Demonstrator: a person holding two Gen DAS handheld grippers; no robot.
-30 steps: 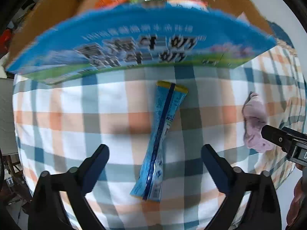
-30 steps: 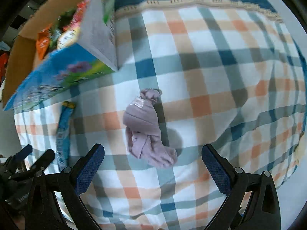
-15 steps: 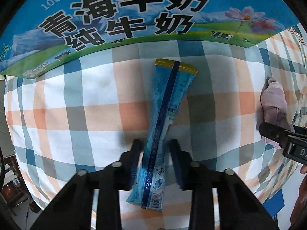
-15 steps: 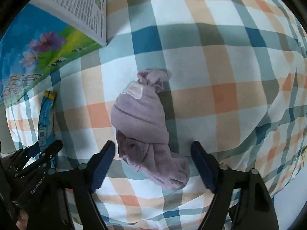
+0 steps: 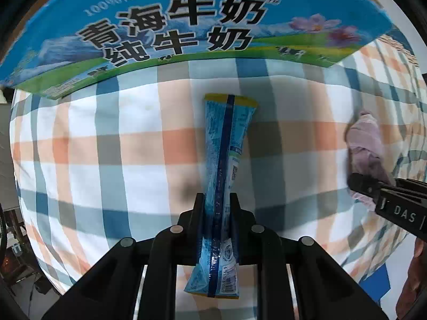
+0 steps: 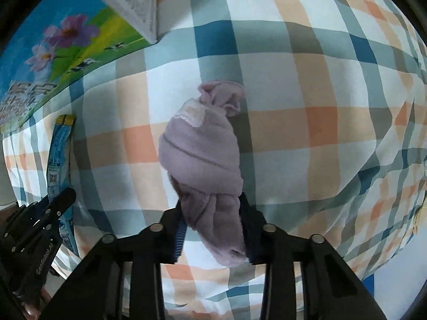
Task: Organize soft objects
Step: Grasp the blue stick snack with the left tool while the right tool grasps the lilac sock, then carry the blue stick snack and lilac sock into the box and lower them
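Note:
A long blue snack packet (image 5: 225,165) with a yellow top edge lies on the plaid cloth (image 5: 106,144). My left gripper (image 5: 216,202) is shut on the packet's lower part. A rolled lilac sock (image 6: 202,157) lies on the same cloth. My right gripper (image 6: 212,208) is shut on the sock's lower end. The sock also shows at the right of the left wrist view (image 5: 365,144), with the right gripper's finger (image 5: 373,189) over it. The packet (image 6: 57,157) and the left gripper (image 6: 57,205) show at the left of the right wrist view.
A blue and green milk carton box (image 5: 186,26) stands on the cloth just beyond the packet; its corner shows in the right wrist view (image 6: 80,40). The cloth's edge drops off at the lower right (image 6: 379,272).
Both grippers moved down onto the cloth and closed: the left one on the blue packet, the right one on the lilac sock. They were wide open a second ago.

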